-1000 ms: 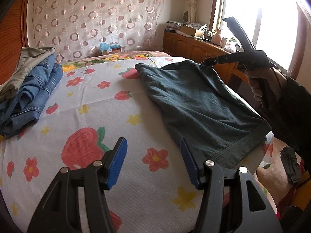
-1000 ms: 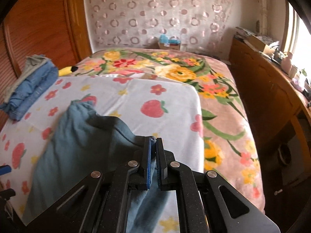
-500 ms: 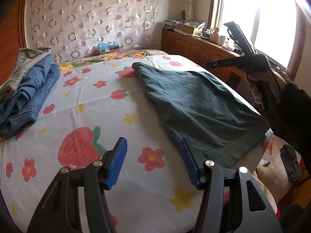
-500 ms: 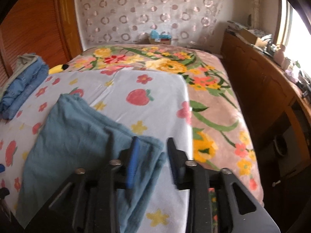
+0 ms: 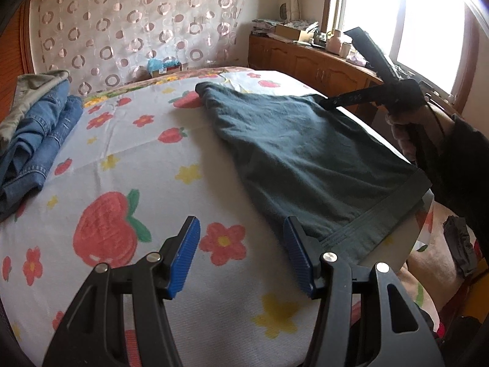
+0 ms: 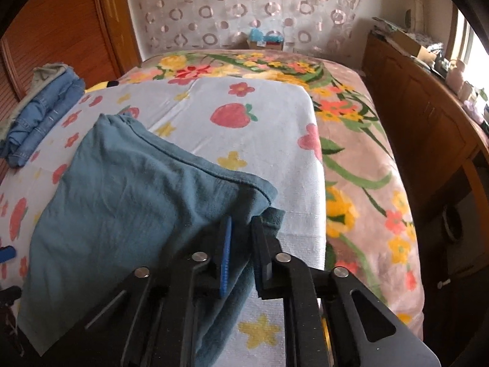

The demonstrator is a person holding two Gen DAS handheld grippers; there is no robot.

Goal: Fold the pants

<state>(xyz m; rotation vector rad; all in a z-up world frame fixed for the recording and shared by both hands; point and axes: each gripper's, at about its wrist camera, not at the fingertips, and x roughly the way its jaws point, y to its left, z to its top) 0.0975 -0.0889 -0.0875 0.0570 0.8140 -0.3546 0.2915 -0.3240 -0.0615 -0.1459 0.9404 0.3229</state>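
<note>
**Right Gripper Closing on the Near Corner of the Pants**

While the dark teal pants lay flat on the strawberry-print sheet of the bed, the right gripper sat at their near right corner. Its jaws were closing, with a fold of that corner's fabric between them. In the right wrist view a small gap between the pads was visible, so a firm clamp could not be confirmed from that view alone.

The left gripper hovered released above the sheet, nothing between its jaws. The waistband lay just beside its right finger, at the bed's near edge.

The long axis of the pants ran from the waistband away toward the far end of the bed. Both grippers therefore stood at the near end, the right one on the cloth and the left one beside it. Any lengthwise fold would probably carry this near end away along that axis.

A stack of jeans rested well apart at the left.
</note>
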